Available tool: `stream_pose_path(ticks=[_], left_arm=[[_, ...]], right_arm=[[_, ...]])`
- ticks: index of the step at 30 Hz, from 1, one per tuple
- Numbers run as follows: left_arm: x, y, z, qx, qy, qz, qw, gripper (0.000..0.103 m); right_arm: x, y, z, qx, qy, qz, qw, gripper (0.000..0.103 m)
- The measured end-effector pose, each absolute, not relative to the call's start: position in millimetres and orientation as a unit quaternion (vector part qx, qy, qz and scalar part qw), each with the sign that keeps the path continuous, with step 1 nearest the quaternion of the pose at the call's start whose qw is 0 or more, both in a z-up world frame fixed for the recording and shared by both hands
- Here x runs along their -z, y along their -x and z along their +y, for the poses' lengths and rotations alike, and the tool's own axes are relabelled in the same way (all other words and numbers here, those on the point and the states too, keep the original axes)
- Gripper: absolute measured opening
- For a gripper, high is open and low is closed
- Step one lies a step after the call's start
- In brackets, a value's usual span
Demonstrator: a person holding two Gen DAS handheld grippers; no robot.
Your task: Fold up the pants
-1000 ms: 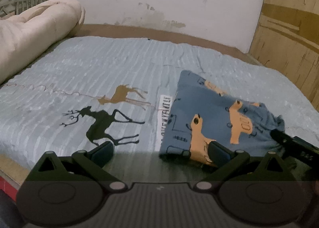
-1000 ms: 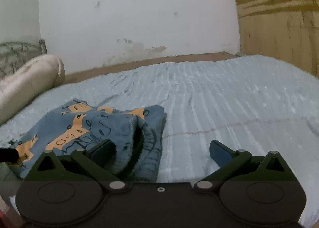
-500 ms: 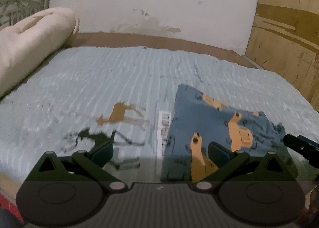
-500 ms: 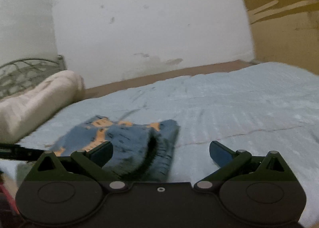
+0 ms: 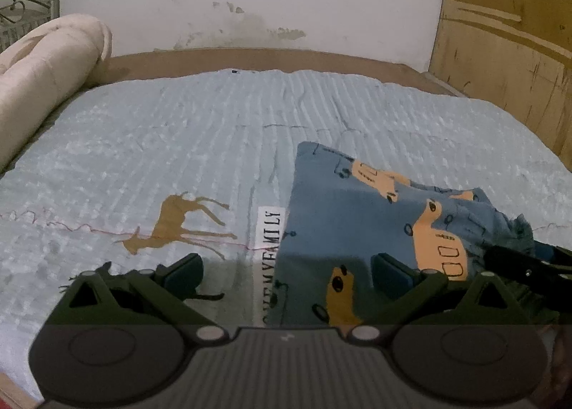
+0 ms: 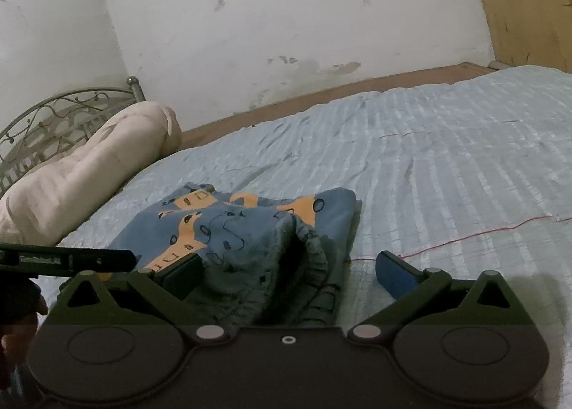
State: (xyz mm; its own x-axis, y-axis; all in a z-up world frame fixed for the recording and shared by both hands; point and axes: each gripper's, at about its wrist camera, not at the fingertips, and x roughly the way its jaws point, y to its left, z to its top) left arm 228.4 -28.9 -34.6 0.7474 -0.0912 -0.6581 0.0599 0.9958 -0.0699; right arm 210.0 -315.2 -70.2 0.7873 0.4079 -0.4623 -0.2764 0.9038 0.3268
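Blue pants (image 5: 361, 216) printed with orange vehicles lie folded into a compact rectangle on the light blue bedspread (image 5: 196, 144). My left gripper (image 5: 286, 271) hovers open over the near left edge of the pants, nothing between its fingers. In the right wrist view the pants (image 6: 243, 227) show their gathered waistband end toward me. My right gripper (image 6: 289, 271) stands open just above that waistband, empty. The right gripper's finger (image 5: 525, 264) pokes into the left wrist view from the right, and the left one's finger (image 6: 68, 259) into the right wrist view from the left.
A rolled cream duvet (image 5: 43, 76) lies along the left side by a metal headboard (image 6: 46, 126). A brown bed frame edge (image 5: 268, 59) meets the white wall at the back. Wooden panelling (image 5: 507, 34) stands at the right. A person's hand (image 6: 14, 334) shows at the lower left.
Both grippers have drawn back and tilted upward from the folded pants, staying open. The pants lie as before.
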Motion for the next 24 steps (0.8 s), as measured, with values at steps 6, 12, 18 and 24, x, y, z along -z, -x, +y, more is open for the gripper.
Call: stream_pose_path(ticks=[6, 12, 18, 24], left_arm=[[35.2, -229.2, -28.0, 0.042, 0.023, 0.354, 0.934, 0.102], [35.7, -228.6, -28.2, 0.043, 0.021, 0.356, 0.933, 0.102], [30.8, -229.7, -26.0, 0.066, 0.025, 0.364, 0.929, 0.102], [27.5, -232.7, -17.8, 0.099, 0.06, 0.375, 0.92, 0.064]], right_arm=[[71.7, -209.3, -317.0, -0.184, -0.124, 0.269, 0.937, 0.102], [72.4, -208.9, -316.8, -0.185, -0.124, 0.267, 0.938, 0.102], [70.3, -206.1, -318.4, -0.215, -0.149, 0.26, 0.93, 0.102], [68.6, -208.6, -319.0, -0.199, -0.167, 0.267, 0.928, 0.073]])
